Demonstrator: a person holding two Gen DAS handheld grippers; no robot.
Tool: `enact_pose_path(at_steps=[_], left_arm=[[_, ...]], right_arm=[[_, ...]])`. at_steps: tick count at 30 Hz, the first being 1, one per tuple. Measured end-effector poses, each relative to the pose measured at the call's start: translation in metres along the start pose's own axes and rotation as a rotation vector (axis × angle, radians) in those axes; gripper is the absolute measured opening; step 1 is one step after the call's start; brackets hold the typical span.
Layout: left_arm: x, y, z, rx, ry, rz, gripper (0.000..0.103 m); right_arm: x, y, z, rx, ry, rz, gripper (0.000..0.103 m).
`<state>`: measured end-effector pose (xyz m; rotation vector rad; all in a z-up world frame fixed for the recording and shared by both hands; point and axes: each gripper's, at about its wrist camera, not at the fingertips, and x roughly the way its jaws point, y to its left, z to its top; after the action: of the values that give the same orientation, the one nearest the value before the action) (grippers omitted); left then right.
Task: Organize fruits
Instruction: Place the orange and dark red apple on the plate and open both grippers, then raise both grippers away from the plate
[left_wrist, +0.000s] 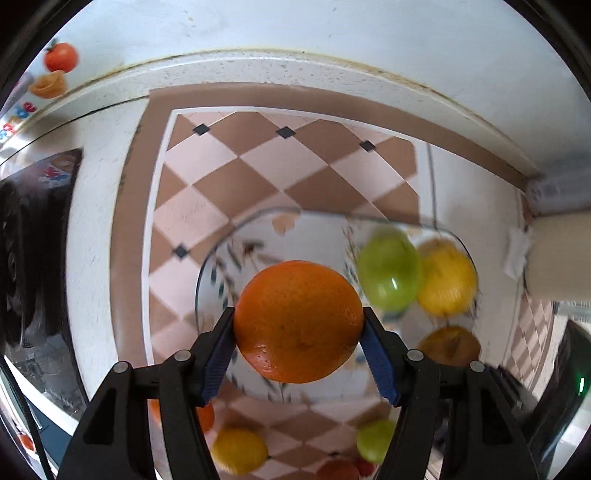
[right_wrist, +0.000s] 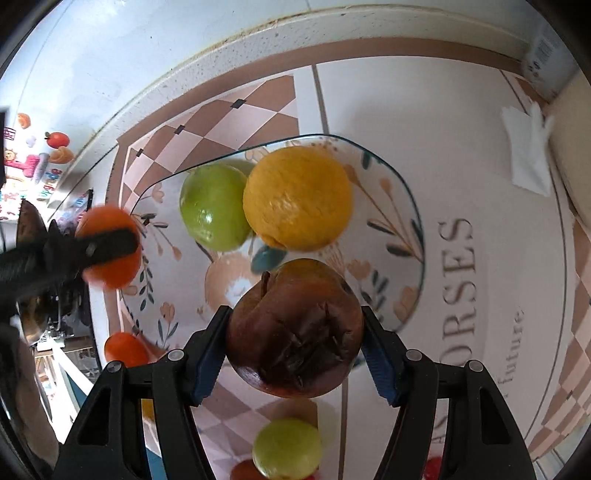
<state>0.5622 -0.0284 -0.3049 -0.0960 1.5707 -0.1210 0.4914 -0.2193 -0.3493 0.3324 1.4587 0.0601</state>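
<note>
Orange fruit (left_wrist: 298, 320) clamped in left fingers (left_wrist: 221, 354), brown wrinkled apple (right_wrist: 293, 328), stem up-left, in right fingers (right_wrist: 208, 354).

Plate (right_wrist: 406, 206) left half free

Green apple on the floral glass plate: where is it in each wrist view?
Left wrist: the round green apple is right of centre, blurred, just left of the yellow citrus fruit, above and right of the orange held in the left gripper.
Right wrist: it is left of centre, touching the yellow fruit's left side.
Shared landmark: the floral glass plate.
</note>
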Motion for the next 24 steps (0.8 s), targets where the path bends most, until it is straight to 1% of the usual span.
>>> enact_pose_path(at_steps=[2,5,11,15,19,21,22,23,24], left_arm=[[0.014,0.001,0.015,-0.004,0.051,-0.009,0.063],[0.028,-0.001,0.027,-0.002,0.083,-0.004,0.063],[0.048,-0.006,0.029,0.025,0.141,0.007,0.063],[0.051,-0.008,0.028,0.023,0.142,0.017,0.063],[0.051,-0.006,0.028,0.028,0.144,0.023,0.064],[0.047,-0.014,0.032,0.046,0.109,0.047,0.073],[0.042,-0.014,0.034,0.052,0.097,0.05,0.076],[0.037,-0.015,0.034,0.056,0.089,0.048,0.083],[0.031,-0.015,0.033,0.058,0.078,0.044,0.087]], right_arm=[[0.003,0.003,0.004,0.005,0.005,0.001,0.07],[0.005,-0.001,0.004,0.022,0.013,0.011,0.07],[0.016,-0.002,0.006,0.028,0.042,0.017,0.071],[0.01,-0.003,0.007,0.016,0.03,0.016,0.073],[-0.001,0.003,0.004,-0.004,0.023,0.009,0.08],[-0.008,0.004,0.002,-0.017,0.015,-0.009,0.083],[-0.012,0.005,-0.001,-0.023,0.01,-0.019,0.089],[-0.016,0.005,-0.003,-0.027,0.003,-0.028,0.094],[-0.02,0.006,-0.004,-0.03,-0.006,-0.036,0.094]])
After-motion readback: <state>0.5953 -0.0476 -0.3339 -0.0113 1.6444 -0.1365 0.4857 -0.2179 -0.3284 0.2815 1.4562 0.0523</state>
